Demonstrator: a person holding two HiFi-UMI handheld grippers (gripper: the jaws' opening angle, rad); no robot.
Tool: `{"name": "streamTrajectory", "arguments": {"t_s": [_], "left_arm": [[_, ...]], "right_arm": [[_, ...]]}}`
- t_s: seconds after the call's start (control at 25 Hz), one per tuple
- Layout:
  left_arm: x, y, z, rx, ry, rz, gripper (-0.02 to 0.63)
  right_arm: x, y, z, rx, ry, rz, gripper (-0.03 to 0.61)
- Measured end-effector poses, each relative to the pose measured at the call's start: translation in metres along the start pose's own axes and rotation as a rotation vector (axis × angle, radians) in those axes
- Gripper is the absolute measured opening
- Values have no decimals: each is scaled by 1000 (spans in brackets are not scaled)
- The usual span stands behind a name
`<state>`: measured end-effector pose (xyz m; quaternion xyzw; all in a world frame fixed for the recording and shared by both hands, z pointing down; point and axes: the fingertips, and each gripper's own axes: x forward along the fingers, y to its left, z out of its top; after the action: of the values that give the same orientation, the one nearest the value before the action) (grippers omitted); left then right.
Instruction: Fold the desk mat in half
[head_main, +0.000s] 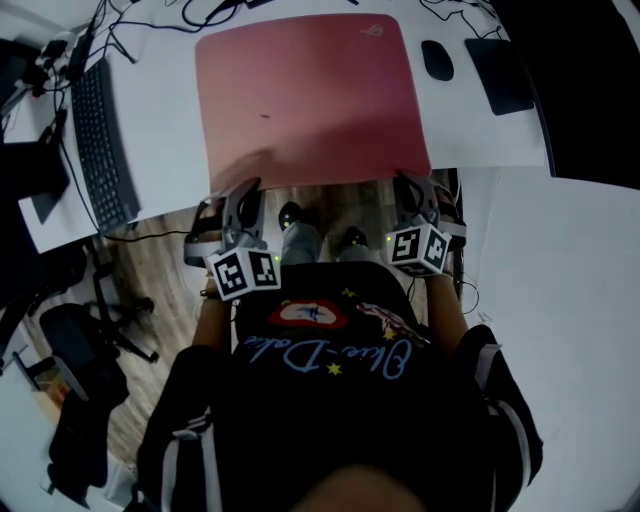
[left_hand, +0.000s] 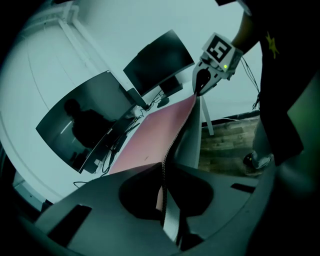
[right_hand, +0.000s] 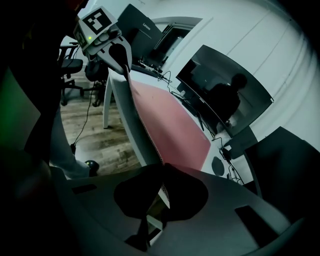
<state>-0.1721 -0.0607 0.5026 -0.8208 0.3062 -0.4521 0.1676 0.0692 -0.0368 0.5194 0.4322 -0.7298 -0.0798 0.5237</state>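
Observation:
A pink desk mat (head_main: 310, 90) lies on the white desk (head_main: 160, 110), its near edge raised off the desk's front edge. My left gripper (head_main: 243, 192) is shut on the mat's near left corner, and my right gripper (head_main: 410, 185) is shut on the near right corner. In the left gripper view the mat (left_hand: 150, 135) runs edge-on into my left gripper (left_hand: 164, 172), and the right gripper (left_hand: 205, 82) pinches the far corner. In the right gripper view the mat (right_hand: 175, 125) enters my right gripper (right_hand: 162, 182), with the left gripper (right_hand: 120, 55) at the other corner.
A black keyboard (head_main: 100, 140) sits left of the mat, and a black mouse (head_main: 437, 60) and a dark pad (head_main: 500, 75) lie to its right. Cables trail along the desk's back. Two dark monitors (left_hand: 95, 120) stand behind. An office chair (head_main: 90, 330) stands on the wooden floor at the left.

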Motion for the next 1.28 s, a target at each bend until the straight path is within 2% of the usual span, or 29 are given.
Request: {"name": "streamTrajectory", "arguments": {"t_s": [0.32,0.56,0.96,1.28], "left_arm": [[-1,35,18,11,-90,5,18],[5,54,24,12,-115,15,18],[35,99,29,-41,-87,75,20],[73,147,21,-95,-33,100,20]], "right_arm": [[-9,-24,15,4,15,-42,12],[-5,-55,31,-13,-10,-89,12],[33,-116,67,-37,-90,-158,12],[80,-159,103,-65,-131,-148,12]]}}
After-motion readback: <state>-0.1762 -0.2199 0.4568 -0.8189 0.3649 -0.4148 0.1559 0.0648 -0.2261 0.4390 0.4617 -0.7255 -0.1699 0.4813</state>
